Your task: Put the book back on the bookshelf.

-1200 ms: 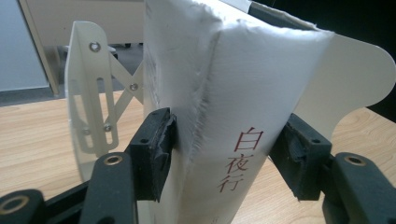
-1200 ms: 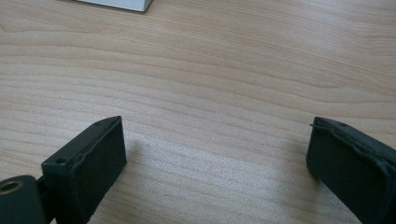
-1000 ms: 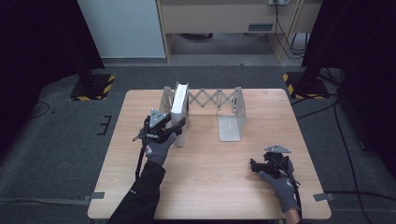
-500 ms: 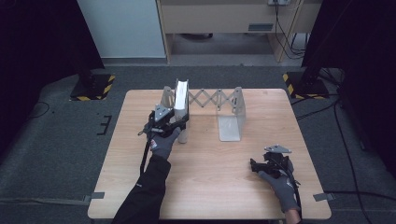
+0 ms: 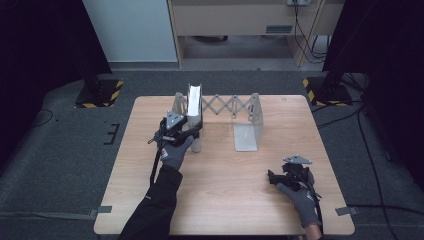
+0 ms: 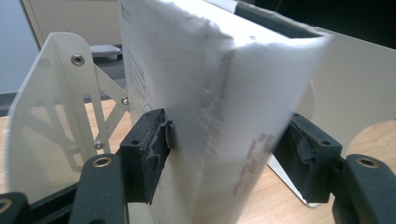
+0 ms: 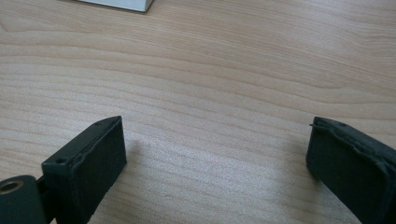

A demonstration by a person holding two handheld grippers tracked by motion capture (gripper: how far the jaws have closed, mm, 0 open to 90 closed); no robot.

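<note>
L tool (image 6: 229, 154) jaws just opening, straddling upright white book (image 6: 205, 93) in white rack (image 6: 51, 93).

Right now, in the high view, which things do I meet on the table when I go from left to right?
left gripper → white book → extendable bookend rack → right gripper
</note>
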